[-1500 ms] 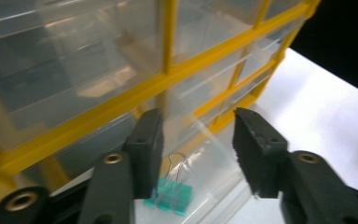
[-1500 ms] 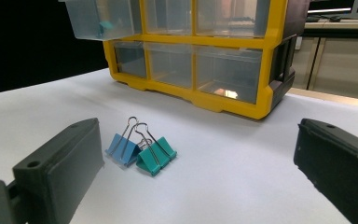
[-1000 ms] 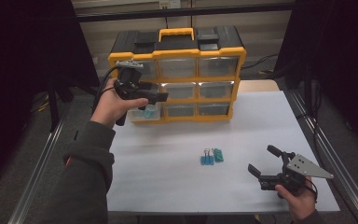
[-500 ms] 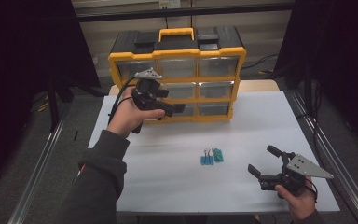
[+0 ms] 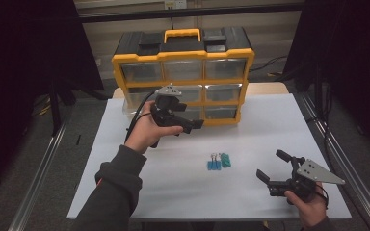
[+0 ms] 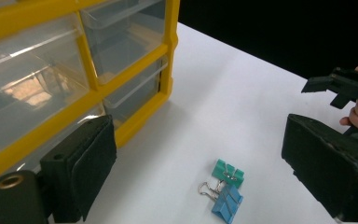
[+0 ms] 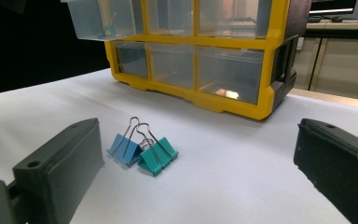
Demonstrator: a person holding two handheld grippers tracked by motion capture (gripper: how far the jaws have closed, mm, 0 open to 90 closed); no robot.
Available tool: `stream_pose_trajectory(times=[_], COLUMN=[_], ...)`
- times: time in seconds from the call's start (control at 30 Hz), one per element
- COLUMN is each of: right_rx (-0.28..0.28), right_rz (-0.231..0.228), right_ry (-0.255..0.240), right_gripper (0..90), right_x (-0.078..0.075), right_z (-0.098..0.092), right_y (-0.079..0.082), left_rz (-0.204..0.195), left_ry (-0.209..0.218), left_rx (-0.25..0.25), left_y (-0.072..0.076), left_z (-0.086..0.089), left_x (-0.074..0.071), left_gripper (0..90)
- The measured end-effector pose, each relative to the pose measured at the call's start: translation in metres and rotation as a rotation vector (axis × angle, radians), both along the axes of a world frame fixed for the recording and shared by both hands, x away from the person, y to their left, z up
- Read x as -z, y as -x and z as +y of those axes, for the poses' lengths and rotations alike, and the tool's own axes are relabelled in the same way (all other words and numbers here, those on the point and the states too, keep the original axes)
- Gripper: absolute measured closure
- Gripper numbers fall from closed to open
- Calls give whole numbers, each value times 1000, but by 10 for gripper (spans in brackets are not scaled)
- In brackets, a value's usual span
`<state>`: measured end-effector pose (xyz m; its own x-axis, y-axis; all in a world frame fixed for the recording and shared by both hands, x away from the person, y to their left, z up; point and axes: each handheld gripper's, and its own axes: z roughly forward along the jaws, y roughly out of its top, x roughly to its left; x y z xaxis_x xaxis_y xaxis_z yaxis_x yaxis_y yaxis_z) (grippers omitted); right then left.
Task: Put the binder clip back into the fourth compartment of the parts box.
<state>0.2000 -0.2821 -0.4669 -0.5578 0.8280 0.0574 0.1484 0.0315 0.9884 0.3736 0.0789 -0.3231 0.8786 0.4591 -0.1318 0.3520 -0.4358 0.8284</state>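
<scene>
So the biggest thing here is the white rectangular desk [image 5: 270, 125], and sitting at its far edge is a yellow-framed plastic organizer cabinet with clear drawers and a black top [image 5: 183, 62]. One clear drawer at the cabinet's left side [image 7: 103, 17] is pulled out a bit, you can see it sticking forward in the right gripper view.

The left gripper [image 5: 192, 124] is held up in the person's left hand [image 5: 144, 132] right in front of the cabinet's lower drawers, pointing toward the middle of the desk. Its jaws are spread wide with nothing between them, and they've just been opening a little more. In the left gripper view the clips sit on the desk down between the two black pads [image 6: 91, 168], not touched.

The right gripper [image 5: 274, 167] is near the desk's near right corner, gripped by the right hand [image 5: 310, 202], low over the surface. Its jaws are spread wide too, empty, aimed at the clips.

Smallest stuff: two little binder clips lying around the middle of the desk, a bit toward the near edge, between the two grippers. A blue metal binder clip [image 5: 214, 164] and a teal metal binder clip [image 5: 226, 160] sit touching each other, wire handles up in the right gripper view. Both are well apart from the cabinet.
</scene>
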Motion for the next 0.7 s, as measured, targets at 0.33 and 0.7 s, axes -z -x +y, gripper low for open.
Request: stream_pose_trajectory(times=[0.33,0.7], right_rx=[-3,-1], right_rz=[-1,0], right_ry=[5,2], right_gripper=[5,5], right_x=[0,0], right_z=[0,1], right_y=[0,0], left_rz=[1,26], left_ry=[-17,-40], left_rx=[7,9], left_y=[11,17], left_z=[-9,-16], left_x=[23,55], left_gripper=[88,88])
